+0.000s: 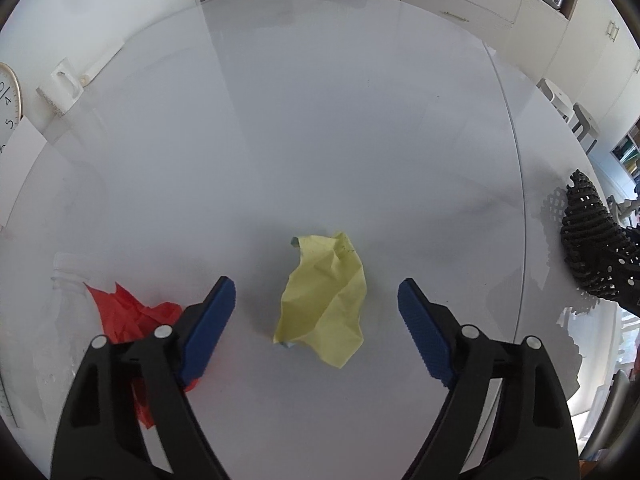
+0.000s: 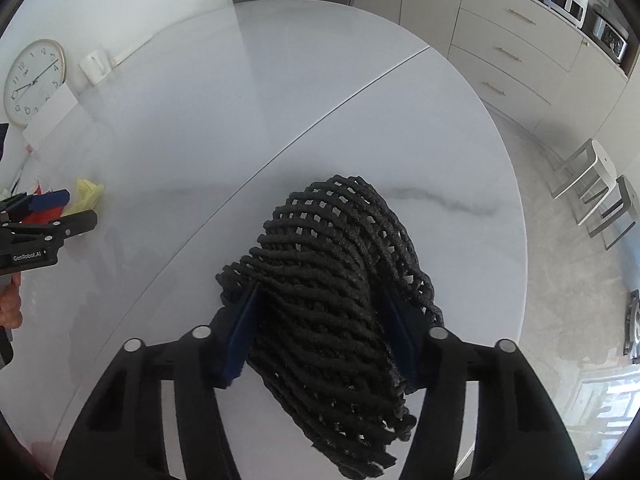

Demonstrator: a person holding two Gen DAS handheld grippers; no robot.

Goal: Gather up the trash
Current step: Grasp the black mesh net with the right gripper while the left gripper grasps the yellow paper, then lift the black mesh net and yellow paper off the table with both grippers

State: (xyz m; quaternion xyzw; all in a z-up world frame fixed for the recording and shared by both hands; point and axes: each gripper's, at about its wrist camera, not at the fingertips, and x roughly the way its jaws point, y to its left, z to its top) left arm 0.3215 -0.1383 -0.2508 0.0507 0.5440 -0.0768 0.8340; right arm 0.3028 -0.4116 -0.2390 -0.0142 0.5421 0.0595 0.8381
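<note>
A: Scanning L to R on the table (image 1: 320, 120): clear plastic bottle (image 1: 70, 280) far left, red paper (image 1: 120, 312) partly under the left finger, then the yellow paper (image 1: 324, 304).

B: Left gripper (image 1: 316, 320) state?

A: Spread wide, nothing held. Yellow wad lies dead ahead, between the blue pads (image 1: 212, 328), touching neither. Its long axis runs roughly along the fingers, so closing should pinch across the narrow side, imo.

B: And the right gripper (image 2: 320, 336)?

A: Pinching the black woven basket (image 2: 336, 300), tilted, well to the R of the wad. Left is clearly nearer.

B: So left grabs, right brings the basket?

A: Prob. Can't see inside the basket tho.
</note>
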